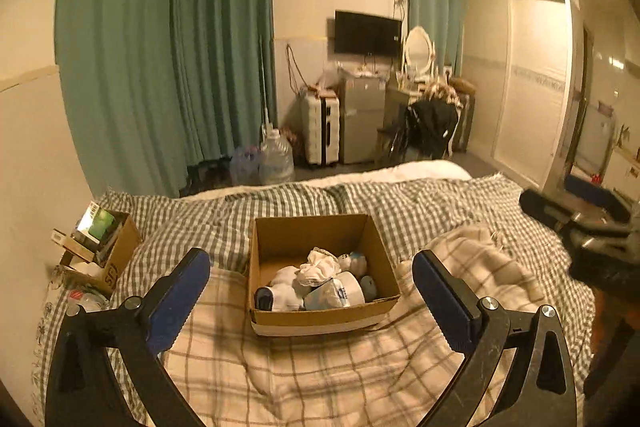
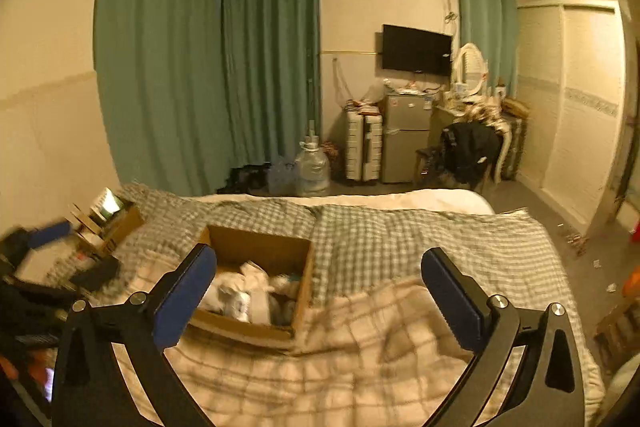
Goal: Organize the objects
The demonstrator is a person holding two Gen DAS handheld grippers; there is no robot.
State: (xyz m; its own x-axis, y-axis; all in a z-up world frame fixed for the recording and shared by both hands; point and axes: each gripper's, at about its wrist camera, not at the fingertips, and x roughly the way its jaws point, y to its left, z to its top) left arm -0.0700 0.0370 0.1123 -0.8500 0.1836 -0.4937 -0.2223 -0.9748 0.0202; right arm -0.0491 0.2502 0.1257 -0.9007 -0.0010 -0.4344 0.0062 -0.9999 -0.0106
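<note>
Socks (image 1: 320, 281) and other small soft items are seen piled inside an open cardboard box (image 1: 280, 243), which sits on a beige checked blanket (image 1: 304, 367) spread over the bed (image 1: 420, 195). In the left wrist view the box is framed squarely between the blue pads of the left gripper (image 1: 311, 285), which is held level above the blanket and pointed at the box. Its jaws are spread wide apart and nothing is held or touched. The right gripper (image 2: 319, 281) is held over the blanket to the right of the box, angled forward along the bed; its jaws are likewise wide apart and empty. A second, smaller carton (image 1: 116, 247) filled with packets is set at the bed's left edge. Green curtains (image 1: 168, 59) are hung behind the bed.
</note>
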